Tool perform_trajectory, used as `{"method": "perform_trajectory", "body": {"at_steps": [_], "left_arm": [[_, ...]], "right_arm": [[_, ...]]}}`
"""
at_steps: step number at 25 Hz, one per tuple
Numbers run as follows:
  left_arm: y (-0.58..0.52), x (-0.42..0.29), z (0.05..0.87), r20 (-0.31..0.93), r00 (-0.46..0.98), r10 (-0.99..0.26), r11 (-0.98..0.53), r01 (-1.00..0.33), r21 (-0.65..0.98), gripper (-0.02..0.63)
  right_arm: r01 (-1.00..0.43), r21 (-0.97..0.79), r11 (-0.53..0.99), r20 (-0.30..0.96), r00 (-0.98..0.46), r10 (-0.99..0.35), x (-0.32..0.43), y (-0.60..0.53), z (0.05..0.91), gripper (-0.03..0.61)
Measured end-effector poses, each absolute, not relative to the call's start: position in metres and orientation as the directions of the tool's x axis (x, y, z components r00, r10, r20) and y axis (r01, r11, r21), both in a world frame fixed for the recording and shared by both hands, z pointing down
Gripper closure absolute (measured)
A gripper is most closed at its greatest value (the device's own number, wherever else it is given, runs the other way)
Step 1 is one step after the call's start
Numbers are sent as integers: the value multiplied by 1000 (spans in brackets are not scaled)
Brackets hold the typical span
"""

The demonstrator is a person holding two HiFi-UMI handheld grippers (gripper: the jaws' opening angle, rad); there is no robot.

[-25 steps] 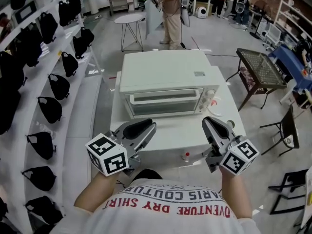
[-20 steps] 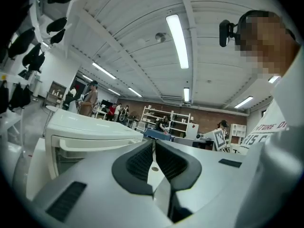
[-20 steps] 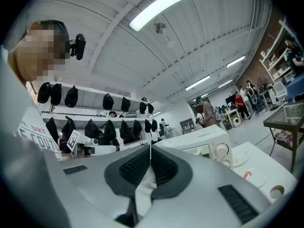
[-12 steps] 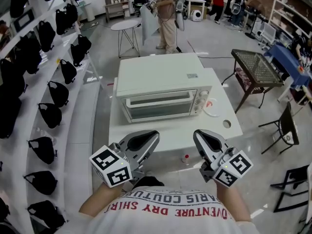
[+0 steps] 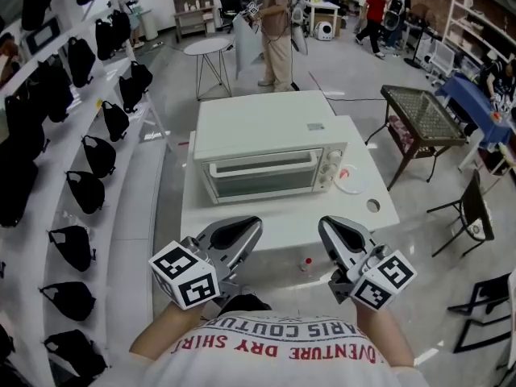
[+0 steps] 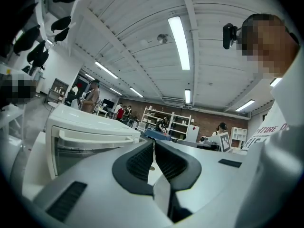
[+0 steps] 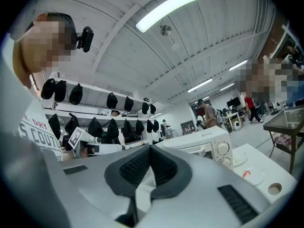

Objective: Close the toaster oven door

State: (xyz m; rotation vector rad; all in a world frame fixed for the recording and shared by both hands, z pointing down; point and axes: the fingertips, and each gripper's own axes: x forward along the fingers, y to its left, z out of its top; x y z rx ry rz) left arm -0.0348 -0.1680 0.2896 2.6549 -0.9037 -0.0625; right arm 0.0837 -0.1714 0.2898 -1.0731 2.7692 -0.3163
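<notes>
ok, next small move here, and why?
Probably none, just rest the grippers: the toaster oven door looks flush shut, handle at the top, and the left gripper and right gripper are both shut, empty and short of it, over the near edge of the table.

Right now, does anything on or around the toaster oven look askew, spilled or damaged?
Nothing stands out. The toaster oven sits square on the white table, its door shut flush with the handle level. The left gripper and right gripper are both shut and empty, short of the oven.
</notes>
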Motion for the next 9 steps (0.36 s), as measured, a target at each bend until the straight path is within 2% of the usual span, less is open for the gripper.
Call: {"method": "perform_trajectory", "body": {"at_steps": [9], "left_arm": [[-168, -39, 285, 63, 786, -615, -735, -600, 315, 575]], "right_arm": [[-642, -245, 726, -73, -735, -674, 83, -169, 285, 557]]}}
